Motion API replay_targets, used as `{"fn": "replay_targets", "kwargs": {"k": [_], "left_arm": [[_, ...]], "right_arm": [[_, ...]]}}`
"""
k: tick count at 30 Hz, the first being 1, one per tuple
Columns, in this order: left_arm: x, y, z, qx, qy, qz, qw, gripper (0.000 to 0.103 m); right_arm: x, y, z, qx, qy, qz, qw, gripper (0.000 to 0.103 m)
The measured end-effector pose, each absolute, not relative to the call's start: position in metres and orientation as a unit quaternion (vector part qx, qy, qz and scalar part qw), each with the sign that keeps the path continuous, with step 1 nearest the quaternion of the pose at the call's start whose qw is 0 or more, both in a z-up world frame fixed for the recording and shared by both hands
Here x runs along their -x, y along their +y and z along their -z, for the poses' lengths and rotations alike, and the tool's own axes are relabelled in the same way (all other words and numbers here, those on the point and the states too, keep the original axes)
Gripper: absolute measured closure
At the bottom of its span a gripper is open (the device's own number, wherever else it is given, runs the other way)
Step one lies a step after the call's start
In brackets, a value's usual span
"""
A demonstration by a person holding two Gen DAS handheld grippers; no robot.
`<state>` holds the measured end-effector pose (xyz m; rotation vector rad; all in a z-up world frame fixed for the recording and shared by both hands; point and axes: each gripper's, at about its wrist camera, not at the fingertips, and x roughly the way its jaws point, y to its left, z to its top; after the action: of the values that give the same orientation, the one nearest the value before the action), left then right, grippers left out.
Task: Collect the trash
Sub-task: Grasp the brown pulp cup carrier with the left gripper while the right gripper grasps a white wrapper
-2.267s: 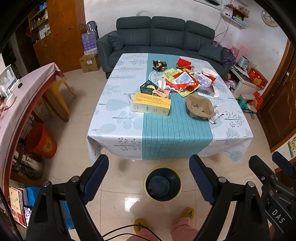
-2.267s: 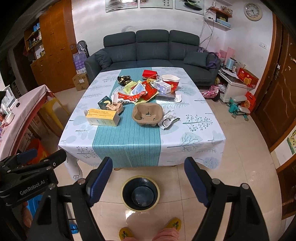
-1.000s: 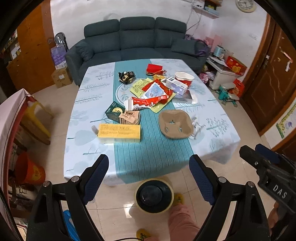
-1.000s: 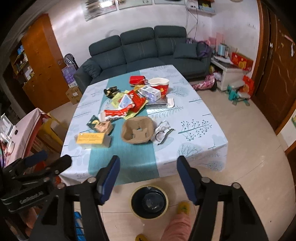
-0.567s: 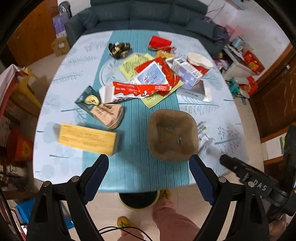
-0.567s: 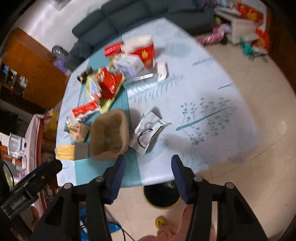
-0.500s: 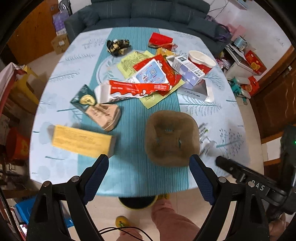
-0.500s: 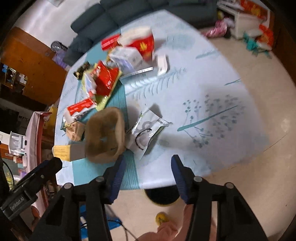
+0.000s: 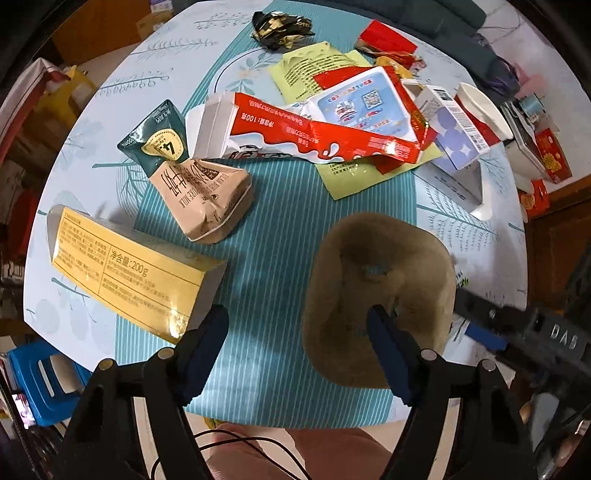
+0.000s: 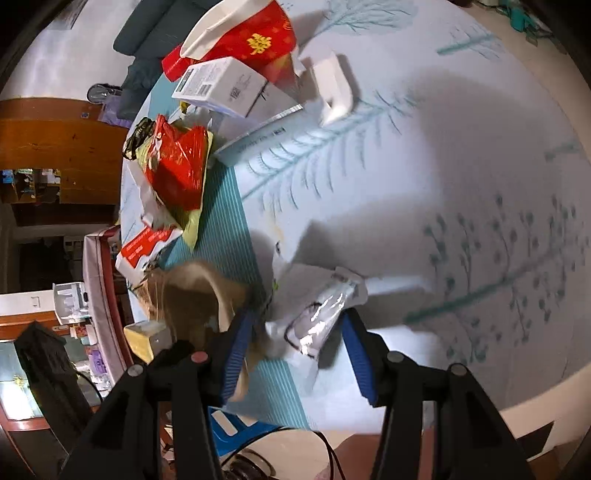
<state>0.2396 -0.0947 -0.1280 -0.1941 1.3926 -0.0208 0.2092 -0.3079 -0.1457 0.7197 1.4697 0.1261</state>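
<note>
Trash lies on a table with a blue-striped cloth [image 9: 273, 229]. My left gripper [image 9: 299, 328] is open, low over the table's near edge, between a yellow box [image 9: 129, 273] and a brown pulp cup carrier [image 9: 380, 291]; its right finger overlaps the carrier. My right gripper [image 10: 299, 332] is open around a crumpled clear plastic wrapper [image 10: 317, 325], with the carrier [image 10: 195, 295] at its left finger. The right gripper also shows in the left wrist view [image 9: 517, 325].
Farther back lie a beige milk pouch [image 9: 203, 199], a green carton [image 9: 159, 136], red-and-white wrappers [image 9: 314, 136], a white box [image 9: 454, 129], a red paper bowl [image 10: 243, 40] and a black foil wrapper [image 9: 280, 29]. A blue stool [image 9: 40, 380] stands below left.
Both grippers have come down from above the floor to close over the table. The right gripper has narrowed and now straddles the plastic wrapper. The bin is out of view.
</note>
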Motion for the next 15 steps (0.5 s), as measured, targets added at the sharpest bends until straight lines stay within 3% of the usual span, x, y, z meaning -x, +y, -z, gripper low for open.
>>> {"fn": "replay_targets", "kwargs": {"k": [8, 10, 12, 15], "left_arm": [[-0.248, -0.1, 0.145, 0.098, 0.648, -0.004, 0.755, 0.041], [-0.249, -0.101, 0.15, 0.098, 0.653, -0.008, 0.751, 0.05], [-0.247, -0.103, 0.157, 0.099, 0.663, -0.01, 0.742, 0.069], [-0.241, -0.11, 0.16, 0.1, 0.664, -0.011, 0.741, 0.086]], "right_arm": [[-0.235, -0.284, 0.136, -0.243, 0.672, -0.047, 0.698, 0.052], [-0.238, -0.28, 0.134, -0.229, 0.673, -0.043, 0.702, 0.054], [-0.243, -0.277, 0.134, -0.21, 0.677, -0.043, 0.704, 0.057], [-0.247, -0.274, 0.133, -0.185, 0.682, -0.049, 0.706, 0.063]]}}
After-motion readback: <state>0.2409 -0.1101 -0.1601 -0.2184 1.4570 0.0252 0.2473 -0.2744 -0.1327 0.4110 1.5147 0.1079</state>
